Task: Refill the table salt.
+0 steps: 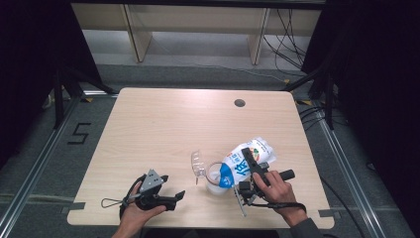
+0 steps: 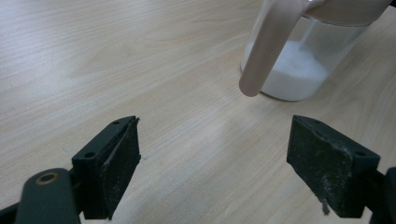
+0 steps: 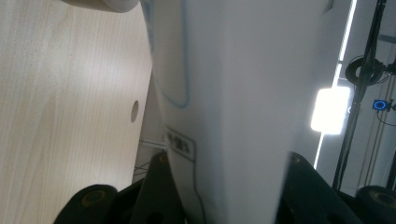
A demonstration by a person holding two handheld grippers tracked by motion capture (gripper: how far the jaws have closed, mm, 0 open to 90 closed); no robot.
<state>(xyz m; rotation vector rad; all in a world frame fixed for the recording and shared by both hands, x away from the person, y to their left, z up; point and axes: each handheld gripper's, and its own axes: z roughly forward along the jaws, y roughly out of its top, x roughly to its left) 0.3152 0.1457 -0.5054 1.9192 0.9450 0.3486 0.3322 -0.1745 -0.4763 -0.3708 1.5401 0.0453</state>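
High view first, from the near edge of the desk (image 1: pixel 148 124): your left hand-held gripper (image 1: pixel 171 198) lies low on the wood, and its jaws stand wide apart with nothing between them. I judge that you keep it there as a waiting helper, ready to steady the pitcher (image 1: pixel 215 179) if it slides. From the left gripper view the pale handle (image 2: pixel 268 44) hangs down toward you, and white powder or liquid (image 2: pixel 292 77) lies at the bottom of the clear wall.

A little farther, your right hand-held gripper (image 1: pixel 251 166) clamps the white bag (image 1: pixel 247 156) on both sides; in the right gripper view the bag's smooth white side (image 3: pixel 233 102) rises between the two black jaws. You hold the bag tilted, with its lower end over the mouth of the pitcher, so it seems you pour the content into it. The bag is soft, white with blue print and a colourful label at its far end. The clear lid (image 1: pixel 198 162) stands open, just left of the pitcher.
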